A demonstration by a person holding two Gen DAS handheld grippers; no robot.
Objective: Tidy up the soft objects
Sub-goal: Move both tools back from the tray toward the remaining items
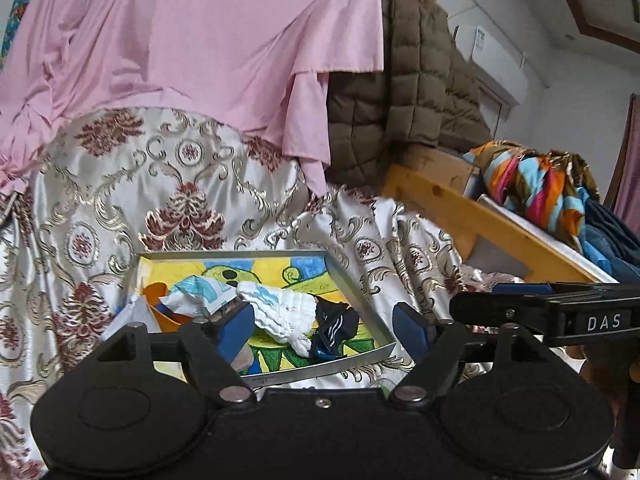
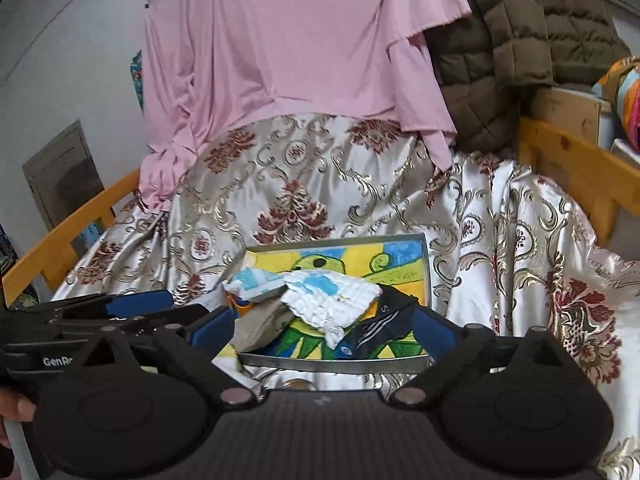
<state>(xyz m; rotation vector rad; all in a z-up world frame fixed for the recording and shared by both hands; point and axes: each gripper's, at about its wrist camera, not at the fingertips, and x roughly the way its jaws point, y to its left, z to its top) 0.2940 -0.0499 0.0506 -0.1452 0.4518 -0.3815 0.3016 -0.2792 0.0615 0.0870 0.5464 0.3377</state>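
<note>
- Grippers: the left gripper point(image 1: 324, 330) is held low at the tray's near edge, level, fingers pointing toward the tray's far edge; its jaws stand wide apart with nothing between the blue pads point(image 1: 236, 330).
- The right gripper point(image 2: 322, 330) holds the same low, level pose at the near edge; its jaws are likewise spread and grip nothing.
- In the right wrist view the left gripper point(image 2: 120, 312) lies just to the left; in the left wrist view the right gripper point(image 1: 560, 312) lies just to the right. The two are side by side.
- Metal tray point(image 1: 360, 280) rests on the floral satin cover point(image 1: 120, 208), its base bearing a yellow, green and blue drawing.
- White ribbed cloth point(image 1: 280, 308) lies mid-tray, long axis running from the far left toward the near right corner.
- Dark sock point(image 1: 334, 328) touches the white cloth's right end, near the tray's right edge.
- A white-and-blue cloth point(image 1: 196, 294) sits toward the left edge, crumpled; its axis cannot be told.
- Behind: pink garment point(image 1: 180, 40), brown quilted jacket point(image 1: 400, 92), wooden rail point(image 1: 480, 224).
</note>
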